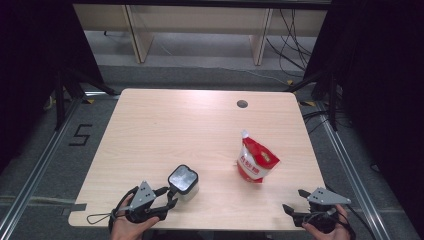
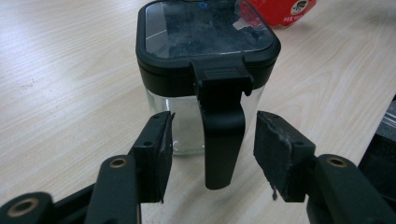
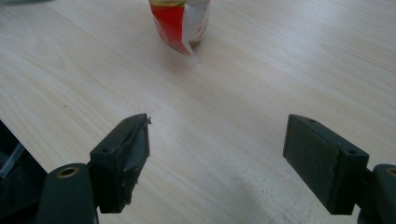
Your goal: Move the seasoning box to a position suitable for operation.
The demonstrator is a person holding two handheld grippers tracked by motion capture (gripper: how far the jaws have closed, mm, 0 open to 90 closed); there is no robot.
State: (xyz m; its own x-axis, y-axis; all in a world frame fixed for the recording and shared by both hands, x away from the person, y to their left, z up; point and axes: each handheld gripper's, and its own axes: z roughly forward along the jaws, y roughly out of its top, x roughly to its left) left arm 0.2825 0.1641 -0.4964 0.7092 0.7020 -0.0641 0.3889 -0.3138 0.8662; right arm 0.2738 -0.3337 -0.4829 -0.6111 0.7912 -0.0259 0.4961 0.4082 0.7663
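Note:
A clear glass jar (image 1: 183, 182) with a black square lid stands near the table's front left. Its black handle (image 2: 223, 140) hangs down the side facing my left gripper (image 1: 170, 196). In the left gripper view the two jaws of that gripper (image 2: 212, 149) stand on either side of the handle, with a gap on each side, so the pads do not press it. A red and white spouted pouch (image 1: 256, 162) stands upright right of centre. My right gripper (image 1: 294, 200) rests open at the front right edge, and its jaws (image 3: 217, 144) have bare table between them, pointing towards the pouch (image 3: 182, 18).
The light wooden table (image 1: 175, 130) has a round cable hole (image 1: 242, 104) near its far edge. Black frames stand at both sides, and cables lie on the floor at the far right. The red pouch (image 2: 280, 9) sits just behind the jar in the left gripper view.

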